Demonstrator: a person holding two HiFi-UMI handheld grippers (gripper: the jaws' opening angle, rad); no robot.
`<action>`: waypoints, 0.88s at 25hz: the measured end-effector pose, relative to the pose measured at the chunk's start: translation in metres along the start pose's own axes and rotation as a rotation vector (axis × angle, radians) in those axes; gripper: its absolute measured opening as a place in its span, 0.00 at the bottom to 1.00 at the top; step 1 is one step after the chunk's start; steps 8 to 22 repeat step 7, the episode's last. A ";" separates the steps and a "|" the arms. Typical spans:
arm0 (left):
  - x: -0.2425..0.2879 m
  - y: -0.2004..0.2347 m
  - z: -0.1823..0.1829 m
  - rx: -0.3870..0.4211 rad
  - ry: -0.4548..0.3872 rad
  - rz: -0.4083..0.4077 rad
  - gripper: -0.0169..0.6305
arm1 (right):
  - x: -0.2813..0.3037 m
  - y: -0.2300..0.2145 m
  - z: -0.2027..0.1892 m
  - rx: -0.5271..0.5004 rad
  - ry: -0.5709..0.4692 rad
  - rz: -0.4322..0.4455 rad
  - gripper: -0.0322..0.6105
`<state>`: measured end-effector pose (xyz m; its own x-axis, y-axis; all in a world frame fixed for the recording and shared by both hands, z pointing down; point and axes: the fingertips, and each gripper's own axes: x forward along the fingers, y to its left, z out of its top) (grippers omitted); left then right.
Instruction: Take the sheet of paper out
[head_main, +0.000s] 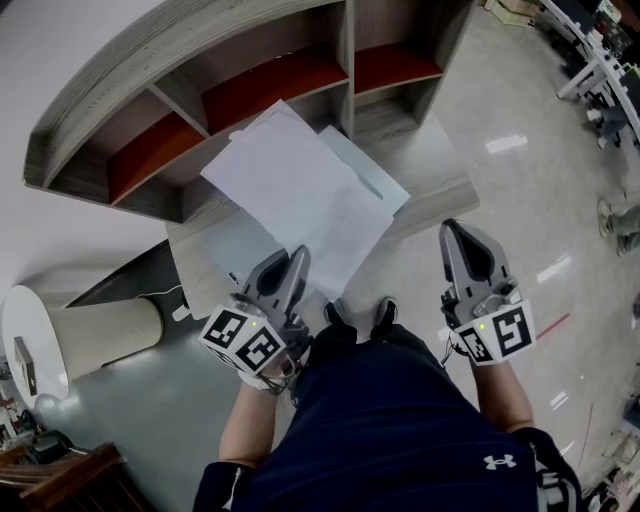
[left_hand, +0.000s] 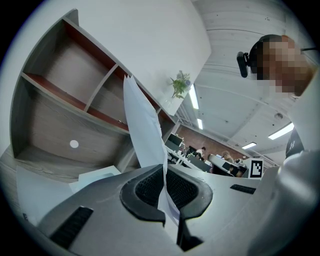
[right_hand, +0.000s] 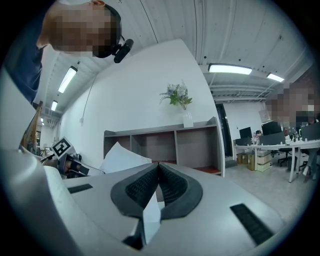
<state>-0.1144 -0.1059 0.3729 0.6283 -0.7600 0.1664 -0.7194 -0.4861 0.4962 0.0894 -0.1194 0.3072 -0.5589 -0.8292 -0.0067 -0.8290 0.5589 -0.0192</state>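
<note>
1. The large white rectangular sheet of paper is smooth and slightly bowed. It is held up in front of the shelf, its near edge pinched between the closed pads of the left gripper.
2. The right gripper is well apart from the sheet, its tips pressed together.
3. The grey wooden shelf unit with reddish-brown boards has open compartments.
4. A pale flat plastic sleeve lies on the grey ledge, partly covered by the sheet in the head view.

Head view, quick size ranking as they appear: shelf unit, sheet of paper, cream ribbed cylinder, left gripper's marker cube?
1. shelf unit
2. sheet of paper
3. ribbed cylinder
4. marker cube, smallest even though it sits nearest the camera
</note>
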 end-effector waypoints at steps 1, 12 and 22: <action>0.000 0.000 0.000 0.002 0.001 -0.001 0.05 | 0.000 0.000 0.000 0.001 0.001 0.000 0.07; 0.000 -0.002 -0.002 0.007 0.004 -0.011 0.05 | -0.002 0.000 -0.003 0.014 0.005 0.005 0.07; 0.000 -0.002 -0.002 0.007 0.004 -0.011 0.05 | -0.002 0.000 -0.003 0.014 0.005 0.005 0.07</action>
